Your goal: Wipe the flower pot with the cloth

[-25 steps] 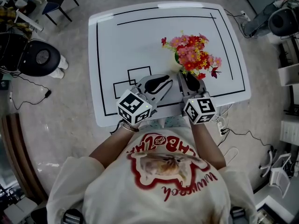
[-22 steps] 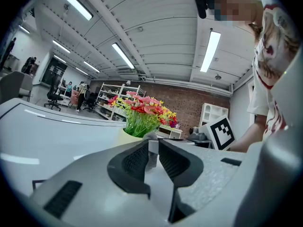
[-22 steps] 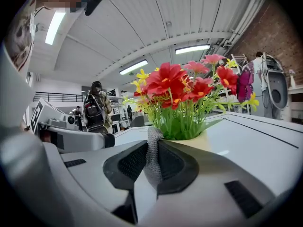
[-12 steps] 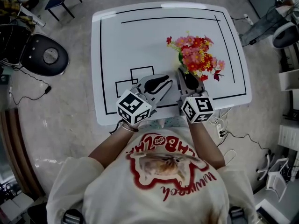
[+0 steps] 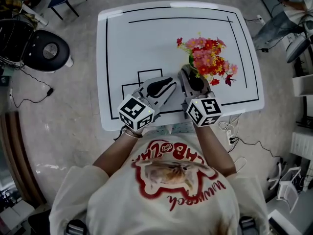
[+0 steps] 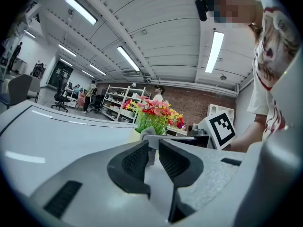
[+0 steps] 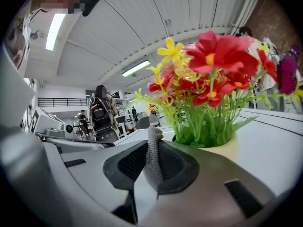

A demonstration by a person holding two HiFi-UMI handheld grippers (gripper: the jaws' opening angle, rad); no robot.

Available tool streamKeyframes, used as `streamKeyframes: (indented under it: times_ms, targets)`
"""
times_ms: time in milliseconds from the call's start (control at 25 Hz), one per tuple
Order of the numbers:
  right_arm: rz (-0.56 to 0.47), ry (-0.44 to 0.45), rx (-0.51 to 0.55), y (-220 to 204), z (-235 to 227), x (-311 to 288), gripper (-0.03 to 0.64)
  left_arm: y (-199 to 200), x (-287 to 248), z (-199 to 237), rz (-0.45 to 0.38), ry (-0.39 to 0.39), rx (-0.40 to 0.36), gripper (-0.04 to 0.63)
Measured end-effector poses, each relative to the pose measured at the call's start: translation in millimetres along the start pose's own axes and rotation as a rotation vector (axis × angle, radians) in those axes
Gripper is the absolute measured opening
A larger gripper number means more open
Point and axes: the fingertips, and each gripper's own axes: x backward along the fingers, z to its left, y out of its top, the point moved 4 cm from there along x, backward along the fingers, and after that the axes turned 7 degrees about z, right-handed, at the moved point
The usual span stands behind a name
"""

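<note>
We're clamping the right gripper (image 7: 150, 150) on a grey knitted cloth (image 7: 152, 164), which is standing upright between the ribbed pads. The left gripper (image 6: 152, 150) is holding its jaws slightly apart and empty, by the table's (image 5: 146, 38) near edge. Just beyond the cloth a smooth cream flower pot (image 7: 227, 148) with red and yellow flowers (image 7: 213, 65) is sitting on the table's right half. We're seeing bare glossy white toward the far and left edges.

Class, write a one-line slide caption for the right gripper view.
Right gripper clamped on a grey cloth, close to the cream flower pot of red and yellow flowers.
</note>
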Motion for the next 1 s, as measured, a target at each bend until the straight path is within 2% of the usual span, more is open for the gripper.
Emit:
streamKeyframes:
  times_ms: [200, 280, 400, 560, 640, 720, 760, 840, 880, 1000]
  targets:
    - [-0.038, 0.102, 0.067, 20, 29, 12, 0.052, 14, 24, 17, -0.058, 0.018, 0.006, 0.072]
    - [-0.073, 0.154, 0.093, 36, 44, 22, 0.052, 29, 37, 18, -0.105, -0.013, -0.009, 0.072]
    - [-0.127, 0.243, 0.141, 65, 67, 35, 0.052, 54, 52, 7, -0.141, -0.098, -0.096, 0.072]
    - [-0.160, 0.323, 0.169, 99, 84, 48, 0.052, 85, 60, -8, -0.172, -0.114, -0.216, 0.078]
    - [-0.159, 0.360, 0.182, 112, 90, 52, 0.052, 96, 61, -19, -0.189, -0.160, -0.255, 0.086]
    - [-0.161, 0.381, 0.209, 124, 94, 56, 0.052, 102, 60, -30, -0.170, -0.220, -0.288, 0.087]
    - [-0.164, 0.383, 0.227, 130, 94, 58, 0.052, 105, 58, -32, -0.154, -0.224, -0.302, 0.087]
    - [-0.173, 0.378, 0.245, 141, 92, 62, 0.054, 112, 55, -29, -0.151, -0.185, -0.298, 0.087]
    - [-0.178, 0.376, 0.245, 145, 90, 65, 0.054, 117, 55, -26, -0.171, -0.172, -0.269, 0.087]
    - [-0.189, 0.374, 0.244, 154, 85, 72, 0.054, 128, 57, -24, -0.244, -0.226, -0.165, 0.086]
